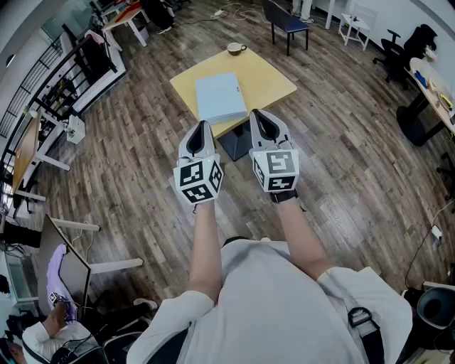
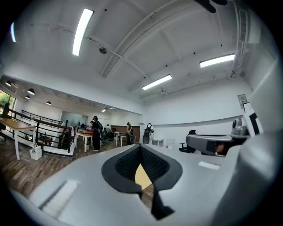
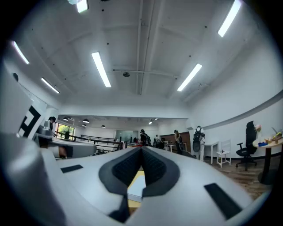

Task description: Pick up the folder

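Observation:
A pale blue-white folder (image 1: 220, 98) lies flat on a small yellow table (image 1: 269, 76) ahead of me. My left gripper (image 1: 201, 126) and right gripper (image 1: 257, 115) are held side by side in the air, short of the table's near edge, both shut and empty. Through the gap under the right gripper's jaws I see a strip of the folder (image 3: 137, 186) and the yellow table (image 3: 135, 177). The left gripper view shows only a sliver of the table (image 2: 142, 177) between its shut jaws.
A cup (image 1: 234, 48) stands at the table's far corner. A dark chair (image 1: 286, 21) is beyond it. Desks and railings (image 1: 64, 78) line the left side, office chairs (image 1: 398, 53) the right. Several people (image 2: 95, 132) stand far off across the wooden floor.

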`<state>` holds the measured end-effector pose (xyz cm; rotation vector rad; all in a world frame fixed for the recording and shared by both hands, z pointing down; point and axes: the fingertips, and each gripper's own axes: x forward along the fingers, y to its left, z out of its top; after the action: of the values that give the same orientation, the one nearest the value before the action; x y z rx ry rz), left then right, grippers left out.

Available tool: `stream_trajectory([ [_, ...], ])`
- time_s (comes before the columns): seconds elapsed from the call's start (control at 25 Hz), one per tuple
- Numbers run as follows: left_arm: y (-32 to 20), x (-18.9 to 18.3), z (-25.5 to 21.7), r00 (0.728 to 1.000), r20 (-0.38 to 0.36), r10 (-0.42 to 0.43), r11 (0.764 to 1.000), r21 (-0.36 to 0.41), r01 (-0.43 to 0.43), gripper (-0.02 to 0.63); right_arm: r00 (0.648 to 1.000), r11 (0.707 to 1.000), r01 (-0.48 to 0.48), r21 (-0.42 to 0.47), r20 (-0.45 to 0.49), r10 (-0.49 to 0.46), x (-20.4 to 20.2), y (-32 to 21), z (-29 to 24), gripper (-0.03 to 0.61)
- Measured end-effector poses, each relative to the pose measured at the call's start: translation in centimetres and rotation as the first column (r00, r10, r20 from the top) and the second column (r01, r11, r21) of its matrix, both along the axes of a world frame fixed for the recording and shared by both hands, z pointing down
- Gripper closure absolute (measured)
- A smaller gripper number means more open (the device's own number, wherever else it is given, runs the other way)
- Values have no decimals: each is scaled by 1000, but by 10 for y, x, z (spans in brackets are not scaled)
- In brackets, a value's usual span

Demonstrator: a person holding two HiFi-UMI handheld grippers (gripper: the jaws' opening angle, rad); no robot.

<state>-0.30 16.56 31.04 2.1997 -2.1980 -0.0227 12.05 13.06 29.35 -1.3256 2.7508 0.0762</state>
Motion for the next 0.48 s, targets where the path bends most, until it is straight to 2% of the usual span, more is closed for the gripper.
stream_trajectory([
  [0.12,-1,10,15,999,8,31,999,-28,-31,603,1000,999,-25,-20,14,26,5,-9,6,568],
  [0.28,-12,4,24,1000,-7,23,999,-32,-23,604,999,999,28,-32,43,-27,-6,-15,16,568],
  [0.48,-58,-12,29,999,-32,32,999,-16,-32,603,998,999,45,-17,34,-44,-26,-50,21,568],
])
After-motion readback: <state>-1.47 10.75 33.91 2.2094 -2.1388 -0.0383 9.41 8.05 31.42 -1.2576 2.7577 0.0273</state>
